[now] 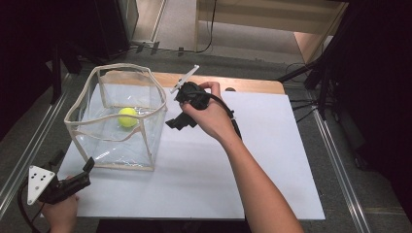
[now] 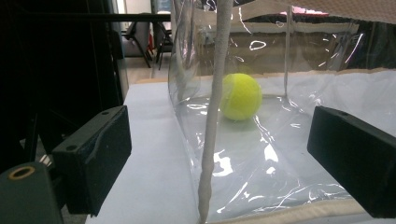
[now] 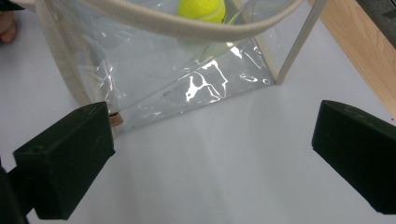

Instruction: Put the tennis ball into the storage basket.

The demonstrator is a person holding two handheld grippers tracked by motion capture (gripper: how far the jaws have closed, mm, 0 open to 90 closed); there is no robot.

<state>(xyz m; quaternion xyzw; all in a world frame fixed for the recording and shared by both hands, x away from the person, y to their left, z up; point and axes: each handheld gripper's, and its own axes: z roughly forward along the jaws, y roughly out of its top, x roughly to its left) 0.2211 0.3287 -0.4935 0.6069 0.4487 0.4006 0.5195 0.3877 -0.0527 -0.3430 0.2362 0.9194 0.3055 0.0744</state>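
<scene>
Tennis ball (image 1: 128, 117) inside clear bag (image 1: 145, 141), seemingly well beyond empty right tool (image 1: 179, 108).

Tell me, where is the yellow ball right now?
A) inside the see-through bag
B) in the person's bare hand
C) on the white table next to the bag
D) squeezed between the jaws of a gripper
A: the tennis ball rests on the bottom of the clear bag, inside its walls, while the right gripper beside the bag has open, empty jaws.
</scene>
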